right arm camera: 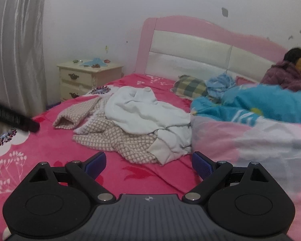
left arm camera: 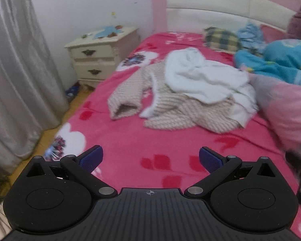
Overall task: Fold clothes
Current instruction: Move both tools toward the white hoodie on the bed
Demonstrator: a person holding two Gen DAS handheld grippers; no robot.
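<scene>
Both claws gape wide, empty: left gripper (left arm camera: 151,158) and right gripper (right arm camera: 149,164) hover over the pink bedspread (left arm camera: 150,140). At twelve o'clock, a white garment (left arm camera: 202,78) lies heaped atop the beige knit sweater (left arm camera: 170,108), mid-bed.

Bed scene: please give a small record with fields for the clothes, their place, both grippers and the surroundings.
clothes: white garment crumpled on top of beige knit sweater
place: pink bedspread, unfolded
left gripper: open, holds nothing, short of the pile
right gripper: open, holds nothing, short of the pile
beside the pile: pink pillow, blue blanket
off the bed: cream nightstand, grey curtain
</scene>
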